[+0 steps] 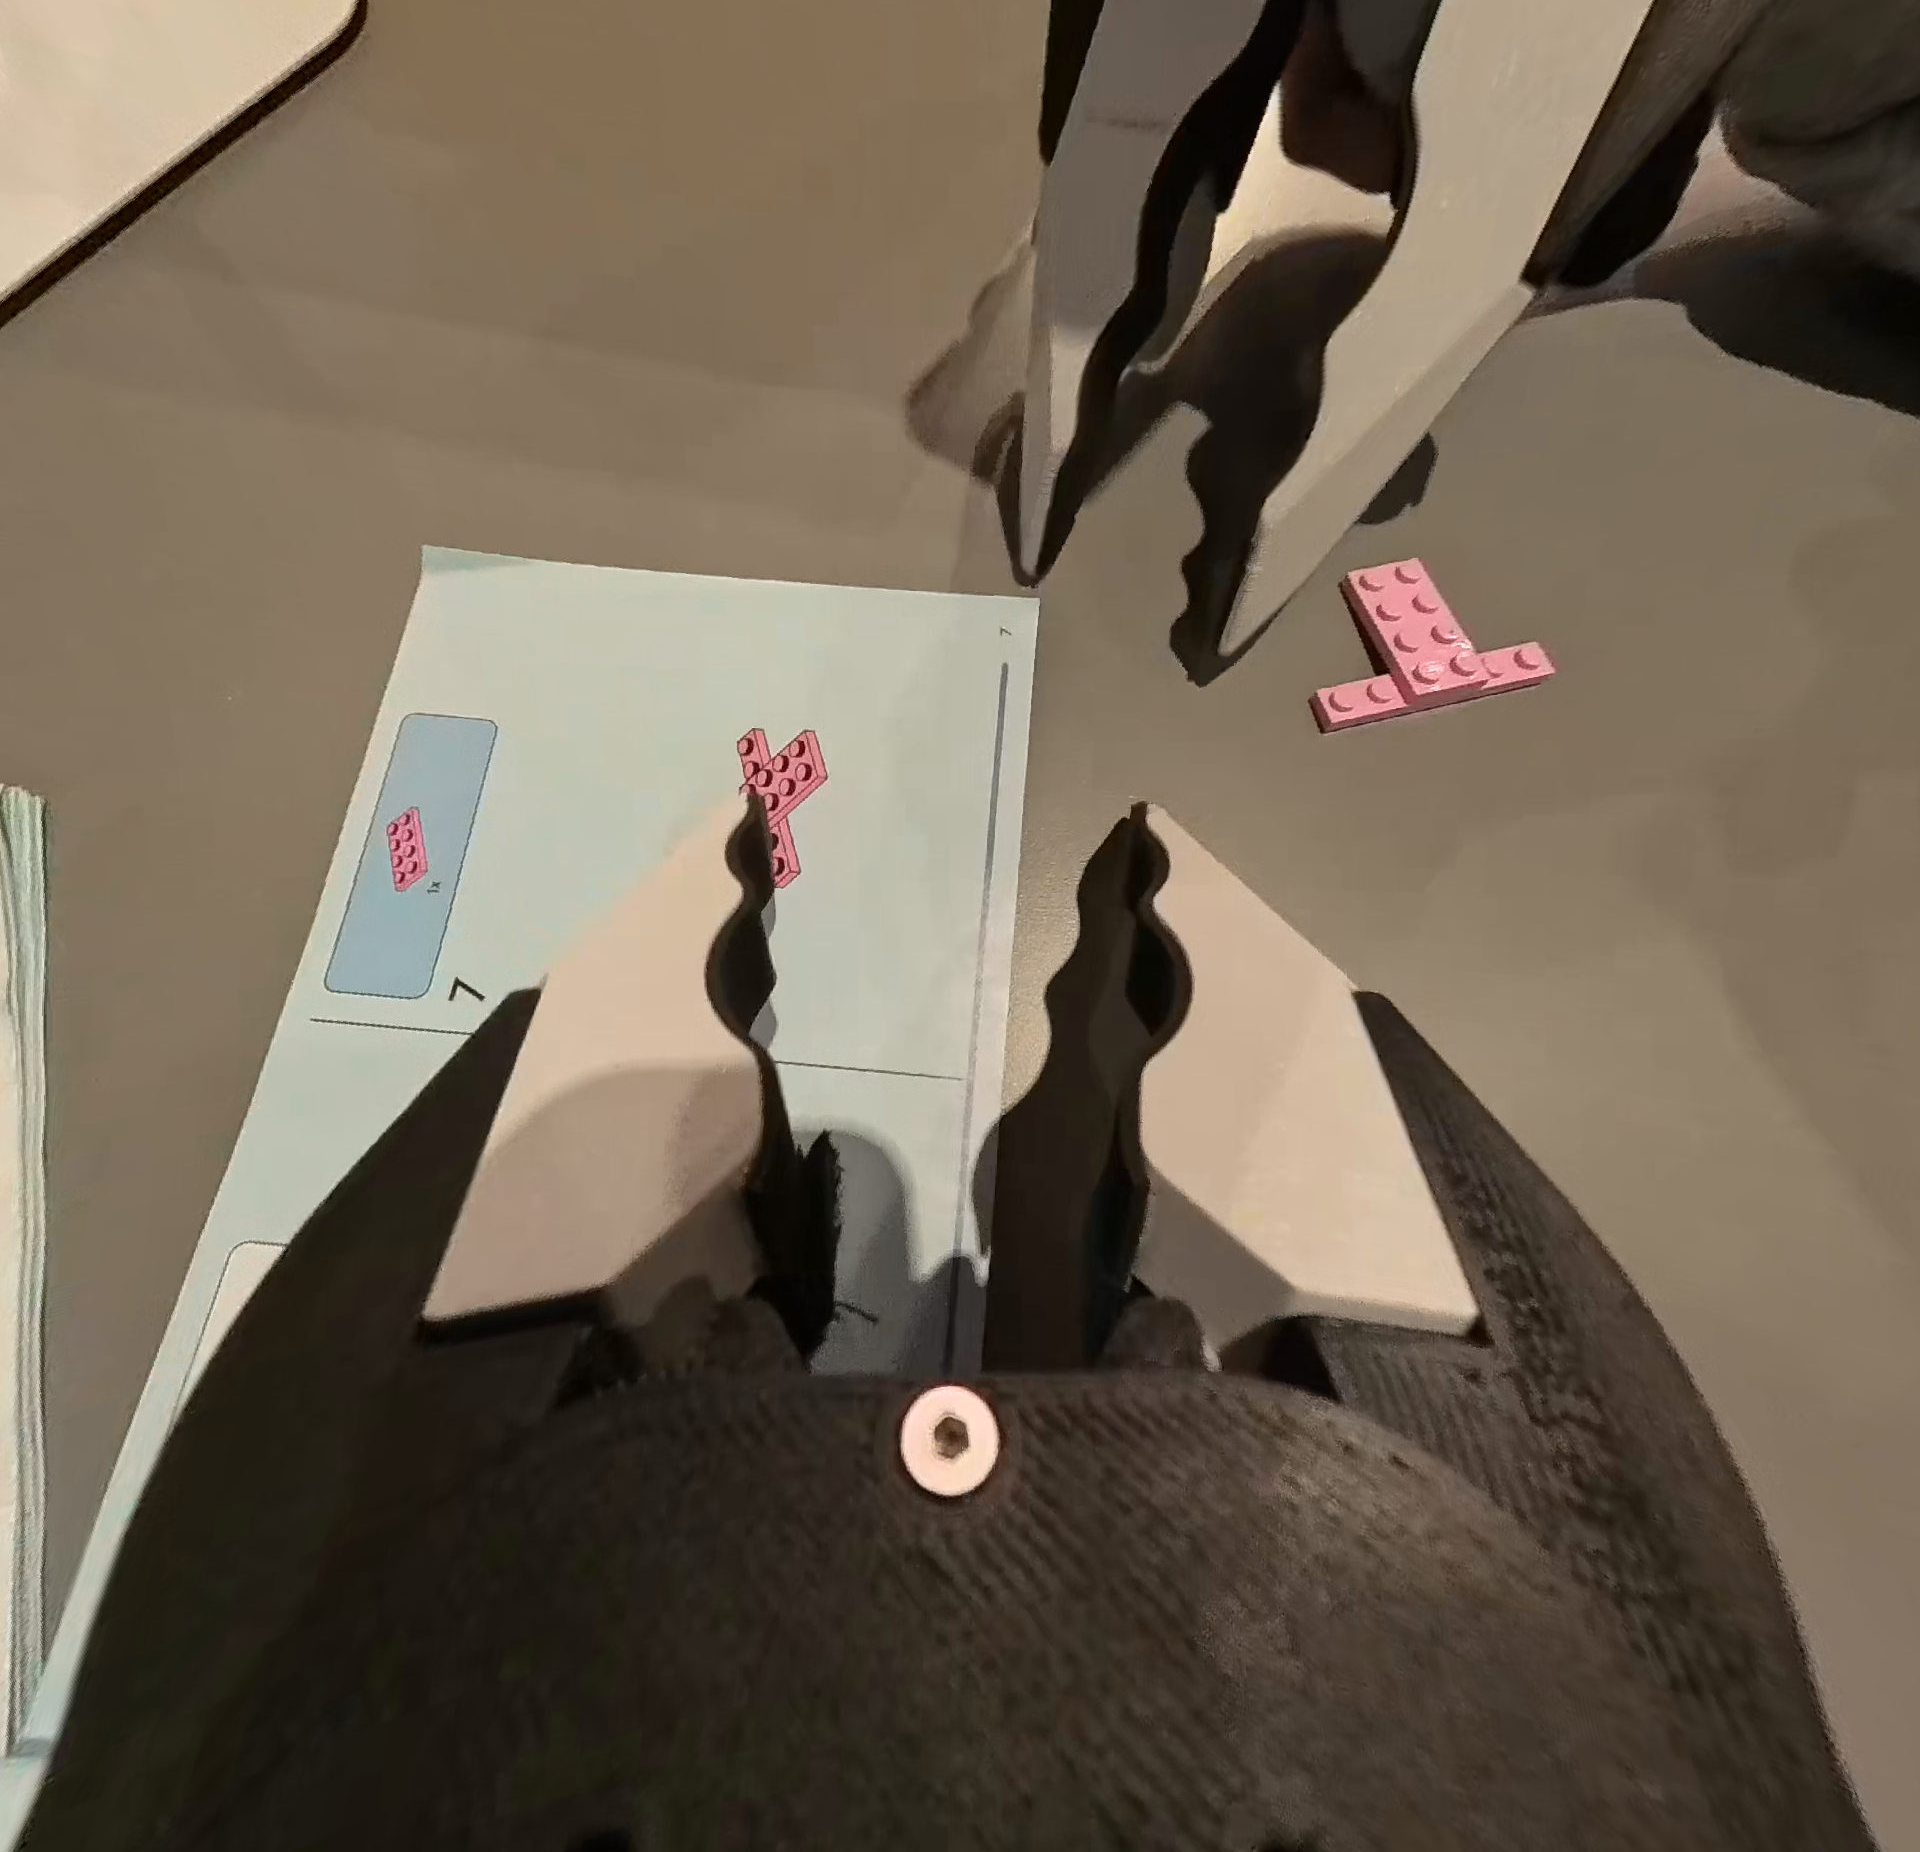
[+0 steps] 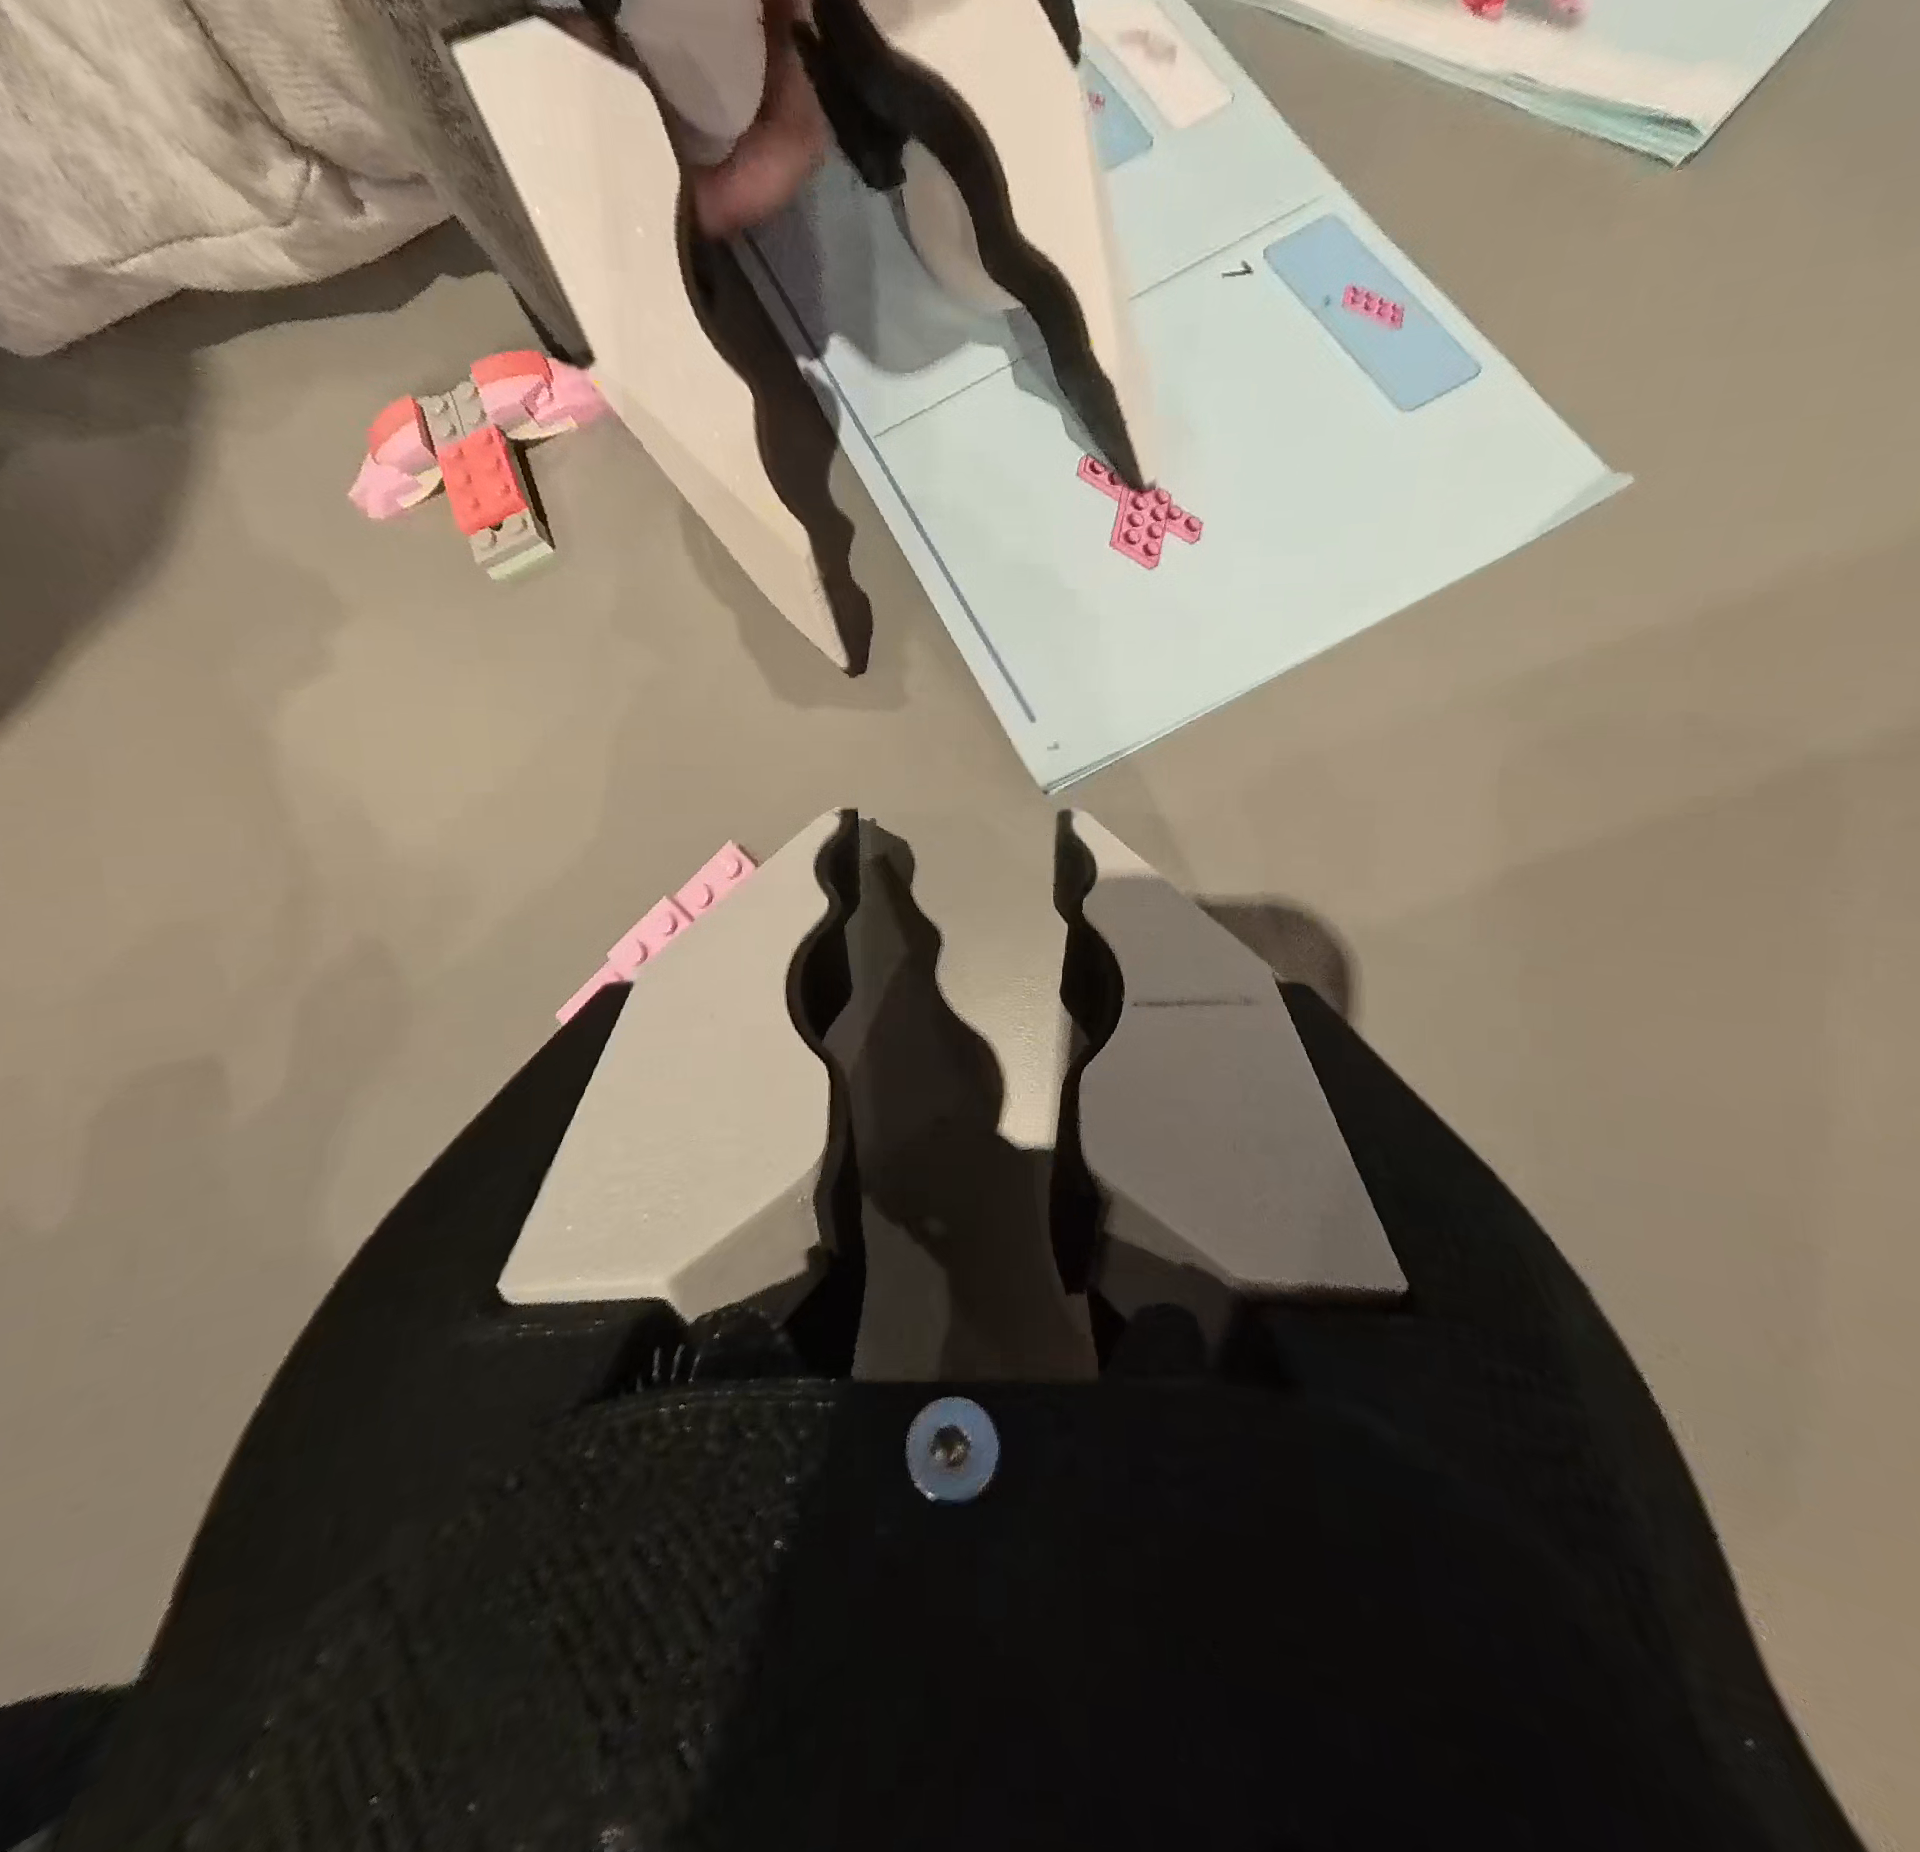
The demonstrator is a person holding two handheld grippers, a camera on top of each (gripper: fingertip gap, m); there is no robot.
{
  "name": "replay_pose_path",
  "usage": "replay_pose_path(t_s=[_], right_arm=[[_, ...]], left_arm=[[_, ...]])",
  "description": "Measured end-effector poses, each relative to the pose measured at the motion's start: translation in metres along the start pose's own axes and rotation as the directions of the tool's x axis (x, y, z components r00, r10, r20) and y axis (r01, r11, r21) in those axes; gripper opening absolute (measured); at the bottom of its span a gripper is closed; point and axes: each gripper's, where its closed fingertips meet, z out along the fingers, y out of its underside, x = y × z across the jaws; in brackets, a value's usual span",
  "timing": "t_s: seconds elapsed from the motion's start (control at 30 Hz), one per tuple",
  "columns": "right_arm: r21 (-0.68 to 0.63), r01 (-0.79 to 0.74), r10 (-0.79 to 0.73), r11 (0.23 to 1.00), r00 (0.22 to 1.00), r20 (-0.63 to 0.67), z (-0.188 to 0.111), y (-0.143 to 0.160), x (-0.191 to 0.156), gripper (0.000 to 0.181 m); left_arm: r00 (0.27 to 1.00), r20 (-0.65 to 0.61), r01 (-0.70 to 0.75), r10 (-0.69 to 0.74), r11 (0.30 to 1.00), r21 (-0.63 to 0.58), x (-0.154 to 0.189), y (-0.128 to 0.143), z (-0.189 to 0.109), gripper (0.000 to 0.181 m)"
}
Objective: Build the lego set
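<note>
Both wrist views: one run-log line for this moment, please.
left gripper: open, empty, over instruction page | right gripper: open, empty | pink plate assembly: on table, ungripped

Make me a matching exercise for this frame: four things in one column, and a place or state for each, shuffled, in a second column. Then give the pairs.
Things:
1. pink plate assembly
2. instruction sheet
3. red and pink sub-build
4. left tool

Places or states:
a. open and empty
b. pale blue, lying flat, with a printed pink build on it
c. on the bare table, beside the fingertips of the right tool
d. on the table, seen only in the right wrist view

Pairs: 1-c, 2-b, 3-d, 4-a
</note>
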Motion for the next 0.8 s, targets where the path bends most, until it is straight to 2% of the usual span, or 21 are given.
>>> replay_pose_path(t_s=[0.3, 0.5, 0.67, 0.8], right_arm=[[0.025, 0.006, -0.006, 1.0, 1.0, -0.003, 0.006, -0.007, -0.001, 0.039], [0.095, 0.024, -0.025, 0.995, 1.0, 0.003, 0.004, -0.019, -0.003, 0.039], [0.125, 0.071, -0.069, 0.99, 0.997, -0.019, 0.009, -0.026, -0.004, 0.039], [0.15, 0.102, -0.095, 0.983, 0.994, -0.047, 0.009, -0.032, -0.003, 0.039]], left_arm=[[1.0, 0.002, 0.002, -0.002, 1.0, 0.0, 0.0, 0.0, 0.001, 0.066], [1.0, -0.001, 0.014, -0.014, 1.0, 0.005, -0.001, 0.0, 0.0, 0.062], [1.0, -0.001, 0.02, -0.02, 1.0, 0.018, -0.002, -0.002, -0.002, 0.052], [0.998, -0.026, 0.058, -0.056, 0.994, 0.09, 0.0, -0.015, -0.006, 0.043]])
